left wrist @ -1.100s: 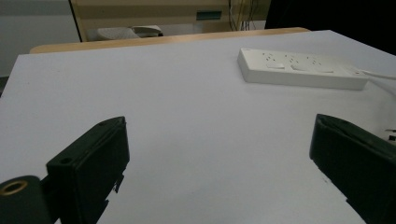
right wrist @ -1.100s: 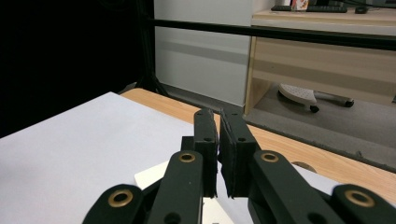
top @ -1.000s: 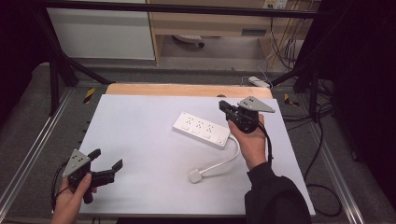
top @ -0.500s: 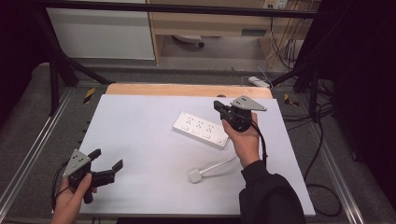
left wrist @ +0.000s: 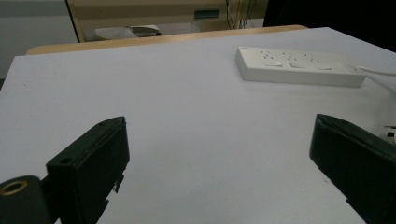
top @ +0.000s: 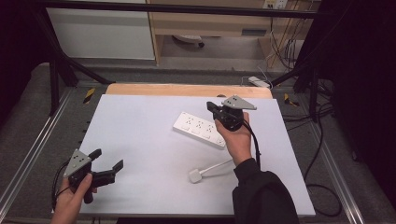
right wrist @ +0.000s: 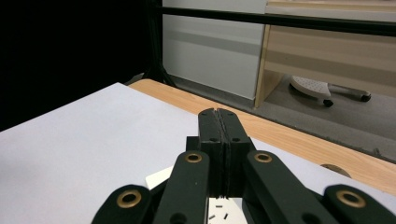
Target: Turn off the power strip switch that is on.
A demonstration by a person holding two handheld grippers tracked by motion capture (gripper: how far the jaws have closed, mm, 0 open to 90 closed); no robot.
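A white power strip [top: 201, 129] lies slantwise on the white table [top: 140, 126], right of the middle. Its white cable [top: 217, 166] runs back toward me and ends in a white plug [top: 195, 176]. My right gripper [top: 210, 107] hovers over the strip's right end with its jaws pressed together and nothing between them. In the right gripper view the shut jaws [right wrist: 218, 114] point across the table's far edge, with a corner of the strip [right wrist: 161, 179] beneath. My left gripper [top: 109, 158] rests near the front left corner, wide open and empty; the strip [left wrist: 299, 70] lies far ahead of it [left wrist: 219, 135].
A wooden strip [top: 187, 90] borders the table's far edge. Beyond it are a cabinet [top: 100, 32], a wooden shelf unit [top: 210, 23] and a second power strip [top: 258, 82] on the floor. Loose cables [top: 322, 154] hang off the right side. Black frame bars surround the table.
The right hand has carried its shut gripper a little leftward, farther over the power strip's right end. The left gripper has stayed where it was, still open.
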